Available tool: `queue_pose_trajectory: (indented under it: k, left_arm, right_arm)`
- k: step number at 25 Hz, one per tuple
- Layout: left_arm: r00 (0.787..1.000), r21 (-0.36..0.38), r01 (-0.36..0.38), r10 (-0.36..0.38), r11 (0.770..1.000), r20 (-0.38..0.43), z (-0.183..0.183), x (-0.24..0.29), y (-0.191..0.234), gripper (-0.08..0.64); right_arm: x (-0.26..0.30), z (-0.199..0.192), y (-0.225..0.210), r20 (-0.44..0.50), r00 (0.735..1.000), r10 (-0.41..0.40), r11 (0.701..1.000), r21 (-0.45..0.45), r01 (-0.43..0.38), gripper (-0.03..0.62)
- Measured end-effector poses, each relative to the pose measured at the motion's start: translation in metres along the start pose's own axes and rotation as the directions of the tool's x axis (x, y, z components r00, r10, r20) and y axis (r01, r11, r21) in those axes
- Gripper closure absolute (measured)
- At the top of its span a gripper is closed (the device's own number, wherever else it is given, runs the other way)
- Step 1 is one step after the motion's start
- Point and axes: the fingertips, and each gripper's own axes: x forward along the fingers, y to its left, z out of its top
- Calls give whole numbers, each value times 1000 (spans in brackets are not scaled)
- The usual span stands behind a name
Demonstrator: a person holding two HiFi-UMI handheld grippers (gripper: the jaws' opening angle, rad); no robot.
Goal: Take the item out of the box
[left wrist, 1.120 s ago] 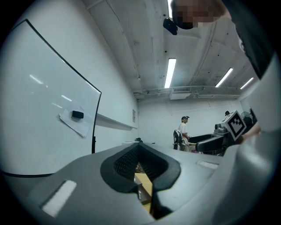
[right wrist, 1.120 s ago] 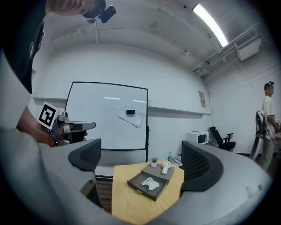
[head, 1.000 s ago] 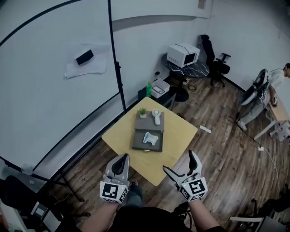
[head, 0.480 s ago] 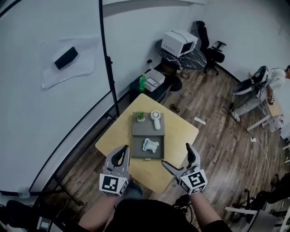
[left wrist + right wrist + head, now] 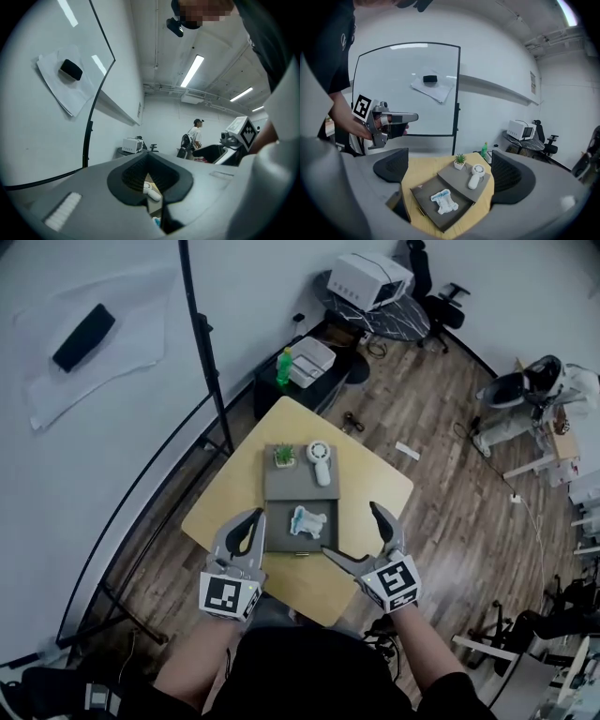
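A grey box (image 5: 283,486) lies on the yellow table (image 5: 375,486), and its drawer (image 5: 278,539) is pulled out toward me. A white and blue folded item (image 5: 307,519) rests in the drawer, also the item (image 5: 444,201) in the right gripper view. My left gripper (image 5: 246,532) hovers at the drawer's left front corner, jaws together and empty; its tips (image 5: 147,157) meet. My right gripper (image 5: 356,538) hangs open over the table's front edge, right of the drawer, nothing between its fingers (image 5: 391,165). It looks down on the drawer (image 5: 423,193).
A small potted plant (image 5: 283,456) and a white hand fan (image 5: 320,458) stand on the box top. Behind the table are a whiteboard (image 5: 103,381) with an eraser (image 5: 82,337), a green bottle (image 5: 285,366) and a microwave (image 5: 369,277). A person (image 5: 562,390) stands far right.
Both grippers have come forward to the table's near edge, now flanking the drawer. The head view tilted further down. The item has not moved.
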Motion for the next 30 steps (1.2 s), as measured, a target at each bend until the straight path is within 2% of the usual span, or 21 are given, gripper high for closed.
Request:
queue_pose_trajectory:
  k: [3,6,9,11,13,16,23,27,30]
  left_arm:
    - [1000,1,-22,22,1000,-10,-6,8,-1,560]
    - [998,-6,-66,66,998,-19,-10,11,0,560]
    - [996,-17,-88,88,996,-30,-14,13,0,560]
    - [994,-25,-100,99,995,-37,-19,14,2,560]
    - [993,-33,-112,111,993,-42,-26,13,5,560]
    - [989,-61,-138,134,989,-62,-39,5,7,560]
    - [983,-77,-166,159,983,-92,-60,-7,16,560]
    - [979,-92,-190,181,977,-96,-69,-13,23,560]
    - [971,-124,-212,195,969,-138,-76,-18,27,560]
  right_arm:
    - [19,-10,-4,-41,998,57,996,-64,-60,29]
    - [40,-25,-3,-124,984,130,982,-123,-145,31]
    - [62,-47,0,-237,953,190,958,-167,-233,31]
    - [78,-66,2,-321,921,219,943,-174,-285,32]
    - [93,-92,4,-424,873,241,926,-171,-338,48]
    - [107,-122,11,-545,795,267,899,-156,-409,104]
    - [136,-183,22,-745,592,308,854,-59,-518,106]
    - [153,-212,16,-819,511,261,835,-74,-545,120]
    - [166,-226,8,-855,472,216,827,-97,-554,129]
